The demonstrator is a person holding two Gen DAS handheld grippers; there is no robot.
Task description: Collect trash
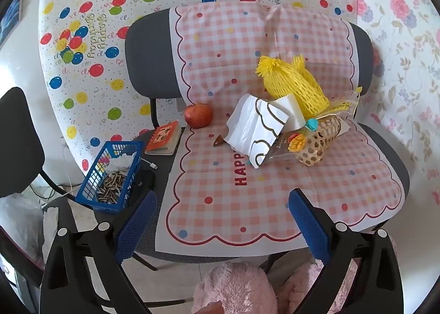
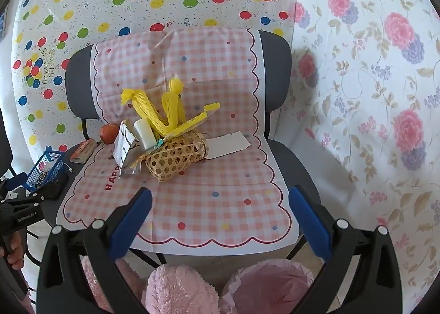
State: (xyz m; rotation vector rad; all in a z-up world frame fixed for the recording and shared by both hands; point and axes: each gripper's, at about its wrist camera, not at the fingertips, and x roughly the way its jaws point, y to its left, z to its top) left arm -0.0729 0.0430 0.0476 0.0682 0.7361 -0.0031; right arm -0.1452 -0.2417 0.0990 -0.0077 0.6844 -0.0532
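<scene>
Trash heap (image 1: pixel 277 124): mid-seat on the checked cloth (image 1: pixel 220 204) covering a gray chair (image 2: pixel 277 66).
Left gripper (image 1: pixel 221 224): fingers apart, empty, over the seat's front edge.
Right gripper (image 2: pixel 220 224): fingers apart, empty.
Heap contents: woven basket (image 2: pixel 176 156) tipped on its side, white wrapper (image 1: pixel 255 130), yellow foam netting (image 1: pixel 294 83).
Apple (image 1: pixel 198 115): left of heap.
Blue basket (image 1: pixel 112 174): seat's left edge.

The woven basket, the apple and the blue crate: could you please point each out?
woven basket (image 2: pixel 176 156), right wrist view, its side wall.
apple (image 1: pixel 198 115), left wrist view, its front.
blue crate (image 1: pixel 90 185), left wrist view, its side wall.
</scene>
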